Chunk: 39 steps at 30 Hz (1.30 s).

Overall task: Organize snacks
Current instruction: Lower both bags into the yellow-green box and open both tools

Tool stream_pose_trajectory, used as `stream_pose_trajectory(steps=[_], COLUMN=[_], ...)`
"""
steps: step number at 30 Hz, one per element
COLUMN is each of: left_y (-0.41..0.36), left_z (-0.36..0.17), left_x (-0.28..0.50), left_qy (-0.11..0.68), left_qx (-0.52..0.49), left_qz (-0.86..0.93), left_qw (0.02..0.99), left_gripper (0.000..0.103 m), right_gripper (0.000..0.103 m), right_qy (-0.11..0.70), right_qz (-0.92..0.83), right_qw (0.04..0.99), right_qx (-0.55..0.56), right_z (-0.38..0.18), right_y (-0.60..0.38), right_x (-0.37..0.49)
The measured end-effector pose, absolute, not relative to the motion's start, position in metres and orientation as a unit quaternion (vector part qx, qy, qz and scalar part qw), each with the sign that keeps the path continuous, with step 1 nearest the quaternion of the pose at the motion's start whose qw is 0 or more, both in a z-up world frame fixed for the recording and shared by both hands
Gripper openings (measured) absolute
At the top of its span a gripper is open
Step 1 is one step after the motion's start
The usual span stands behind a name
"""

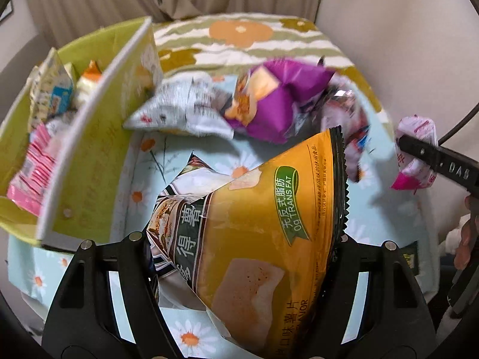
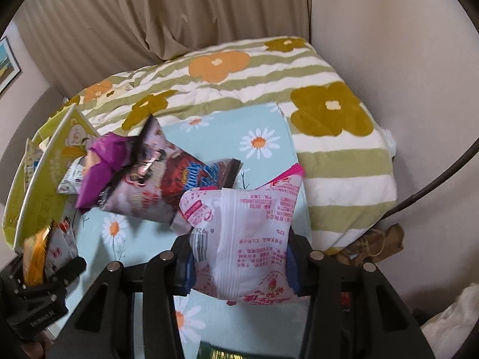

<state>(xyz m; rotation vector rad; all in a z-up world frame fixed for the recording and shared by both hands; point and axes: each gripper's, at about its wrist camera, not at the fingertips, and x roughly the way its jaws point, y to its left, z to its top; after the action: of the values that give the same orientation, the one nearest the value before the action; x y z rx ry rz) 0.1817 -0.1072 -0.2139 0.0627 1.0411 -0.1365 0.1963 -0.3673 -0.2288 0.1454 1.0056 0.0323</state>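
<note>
In the left wrist view my left gripper [image 1: 239, 236] is shut on a yellow chip bag [image 1: 269, 224], held above the daisy-print sheet [image 1: 140, 179]; a white-and-brown patch shows at the bag's left side. My right gripper [image 2: 236, 239] is shut on a pink-and-white snack packet [image 2: 245, 233], also lifted. That packet [image 1: 416, 137] shows at the right of the left wrist view, with one of the right gripper's fingers [image 1: 425, 152] across it. A purple bag [image 1: 278, 98], a silvery white bag [image 1: 179, 107] and a pink-and-dark bag [image 2: 140, 188] lie in a pile on the sheet.
A green cardboard box [image 1: 89, 149] at the left holds several small packets. Beyond the pile a green-striped flowered quilt [image 2: 329, 155] is heaped against the curtain [image 2: 149, 15] and wall. Crumpled brown paper [image 2: 374, 245] lies at the right. Part of a hand [image 1: 464, 239] shows.
</note>
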Motion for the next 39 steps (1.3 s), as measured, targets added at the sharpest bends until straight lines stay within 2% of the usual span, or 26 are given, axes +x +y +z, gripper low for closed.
stream_pose_trajectory(steps=[8, 16, 23, 29, 30, 32, 33, 34, 39], left_y=[-0.097, -0.032, 0.048, 0.105, 0.109, 0.118, 0.123, 0.128, 0.149], left_z=[-0.129, -0.065, -0.049, -0.065, -0.069, -0.083, -0.088, -0.094, -0.108], left_x=[0.170, 0.181, 0.212, 0.256, 0.263, 0.281, 0.288, 0.295, 0.310], left_qy=[0.436, 0.388, 0.396, 0.424, 0.430, 0.445, 0.450, 0.454, 0.469], left_qx=[0.031, 0.007, 0.000, 0.001, 0.001, 0.000, -0.002, -0.006, -0.029], left_qz=[-0.074, -0.063, -0.052, -0.062, -0.066, -0.074, -0.077, -0.078, -0.105], left_qw=[0.896, 0.920, 0.917, 0.904, 0.901, 0.892, 0.890, 0.888, 0.876], left_gripper=[0.071, 0.071, 0.071, 0.072, 0.073, 0.084, 0.096, 0.103, 0.103], right_gripper=[0.042, 0.042, 0.042, 0.042, 0.042, 0.042, 0.042, 0.042, 0.042], right_qy=[0.446, 0.413, 0.386, 0.387, 0.390, 0.400, 0.405, 0.410, 0.441], right_qz=[0.048, 0.106, 0.168, 0.183, 0.182, 0.175, 0.172, 0.168, 0.144], right_qw=[0.892, 0.903, 0.904, 0.901, 0.900, 0.896, 0.895, 0.893, 0.882], right_qx=[0.060, 0.059, 0.072, 0.075, 0.074, 0.076, 0.078, 0.079, 0.080], right_z=[-0.167, -0.113, -0.088, -0.088, -0.090, -0.097, -0.101, -0.105, -0.127], right_y=[-0.348, -0.283, -0.188, -0.124, -0.117, -0.103, -0.099, -0.095, -0.084], right_x=[0.174, 0.175, 0.199, 0.222, 0.225, 0.233, 0.236, 0.238, 0.245])
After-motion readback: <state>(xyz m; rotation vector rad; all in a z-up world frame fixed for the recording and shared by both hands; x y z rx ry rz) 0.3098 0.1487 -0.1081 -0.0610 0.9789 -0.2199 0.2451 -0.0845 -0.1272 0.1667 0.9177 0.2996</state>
